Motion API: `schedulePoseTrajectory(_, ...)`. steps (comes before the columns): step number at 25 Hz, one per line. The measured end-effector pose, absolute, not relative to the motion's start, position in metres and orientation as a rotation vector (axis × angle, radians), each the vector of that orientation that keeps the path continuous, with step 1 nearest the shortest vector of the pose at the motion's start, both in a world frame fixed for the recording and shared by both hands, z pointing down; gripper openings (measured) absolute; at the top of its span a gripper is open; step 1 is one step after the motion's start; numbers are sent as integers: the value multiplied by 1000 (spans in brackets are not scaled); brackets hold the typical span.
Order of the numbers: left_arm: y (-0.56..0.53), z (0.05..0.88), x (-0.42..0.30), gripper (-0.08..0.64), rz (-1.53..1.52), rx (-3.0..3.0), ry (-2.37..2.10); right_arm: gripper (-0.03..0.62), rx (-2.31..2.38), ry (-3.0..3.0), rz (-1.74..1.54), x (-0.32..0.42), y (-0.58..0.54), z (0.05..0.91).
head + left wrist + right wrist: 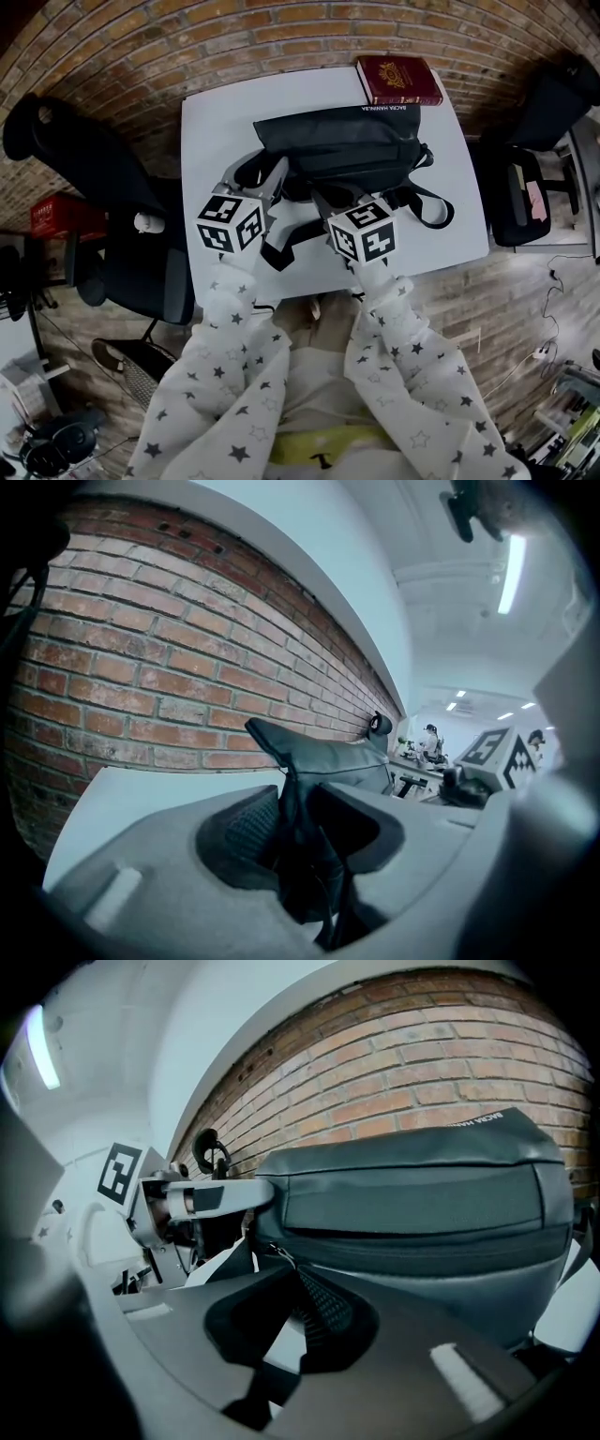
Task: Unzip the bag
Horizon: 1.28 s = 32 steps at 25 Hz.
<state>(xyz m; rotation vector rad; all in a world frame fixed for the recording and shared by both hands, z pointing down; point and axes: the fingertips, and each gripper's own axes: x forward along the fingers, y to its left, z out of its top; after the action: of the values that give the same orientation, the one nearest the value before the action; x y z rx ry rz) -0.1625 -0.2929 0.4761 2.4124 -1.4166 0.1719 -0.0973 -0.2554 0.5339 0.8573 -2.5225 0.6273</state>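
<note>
A black bag (347,150) lies across the white table (216,122), its straps (433,208) trailing toward the near edge. My left gripper (273,175) is at the bag's left end; in the left gripper view its jaws (295,808) pinch a raised fold of the bag's fabric (323,757). My right gripper (327,193) sits at the bag's front, just right of the left one. In the right gripper view its jaws (281,1271) are shut, with the metal zipper pull (274,1251) at their tips. The zipper line (422,1246) runs shut across the bag (412,1194).
A red book (398,80) lies at the table's far right corner, just behind the bag. Black office chairs stand at the left (112,206) and right (534,178) of the table. A brick wall (169,667) is right behind the table.
</note>
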Motion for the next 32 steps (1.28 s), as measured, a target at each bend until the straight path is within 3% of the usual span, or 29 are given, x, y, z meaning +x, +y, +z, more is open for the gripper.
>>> schedulePoseTrajectory(32,-280,485,-224,138,119,2256,-1692,18,1065,-2448,648,-63,-275,534)
